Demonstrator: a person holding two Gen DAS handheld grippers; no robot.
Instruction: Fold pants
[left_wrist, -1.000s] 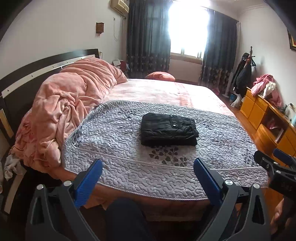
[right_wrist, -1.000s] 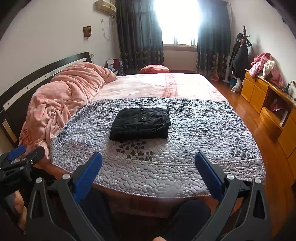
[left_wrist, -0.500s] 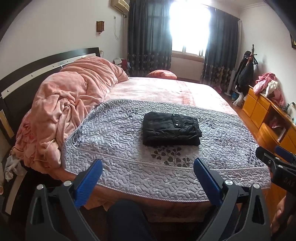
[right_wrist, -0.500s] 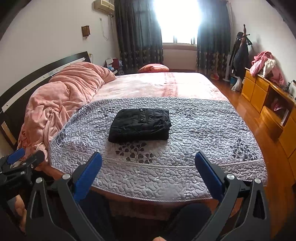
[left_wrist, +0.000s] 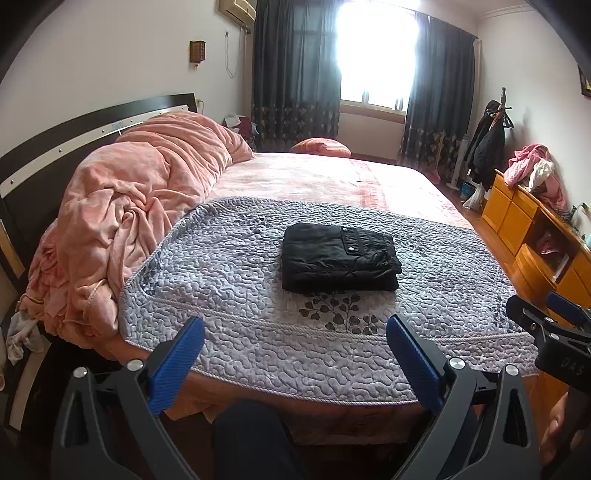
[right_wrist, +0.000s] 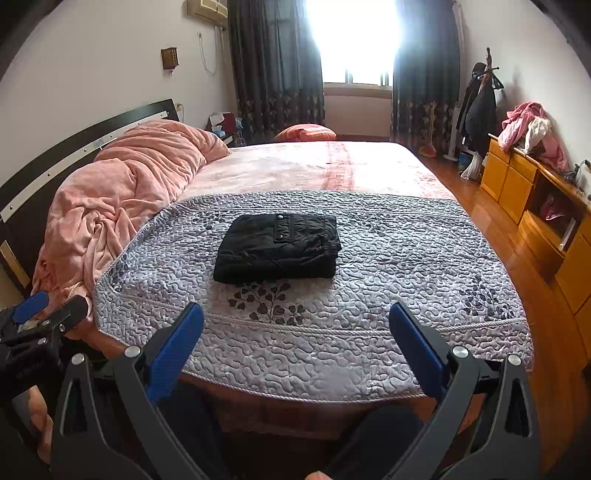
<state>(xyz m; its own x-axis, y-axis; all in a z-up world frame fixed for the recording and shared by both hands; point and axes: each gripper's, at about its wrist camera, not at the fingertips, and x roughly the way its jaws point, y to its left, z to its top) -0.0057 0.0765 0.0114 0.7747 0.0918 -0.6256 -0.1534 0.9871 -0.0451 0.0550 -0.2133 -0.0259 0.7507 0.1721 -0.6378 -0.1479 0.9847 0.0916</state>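
One folded pair of black pants (left_wrist: 340, 256) lies on the bed's one grey quilt (left_wrist: 229, 280). Two hand-held grippers, left (left_wrist: 293, 349) and right (right_wrist: 295, 338), both gape empty; "DAS" shows on the right one.

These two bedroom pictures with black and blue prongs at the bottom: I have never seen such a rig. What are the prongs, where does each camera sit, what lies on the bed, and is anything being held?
The prongs are the two fingers of a hand-held gripper; a person carries one in each hand, and no robot arm is involved. A fisheye camera on each gripper looks forward along its fingers.

One picture comes from the left gripper, the other from the right gripper. Each also catches its partner at the frame edge.

On the bed, a grey quilted cover carries the black pants, folded into a compact rectangle. A crumpled pink blanket is piled by the headboard.

Nothing is held: both grippers stand wide open, short of the bed and not touching the pants. The dark shapes at the bottom appear to be the person's legs.
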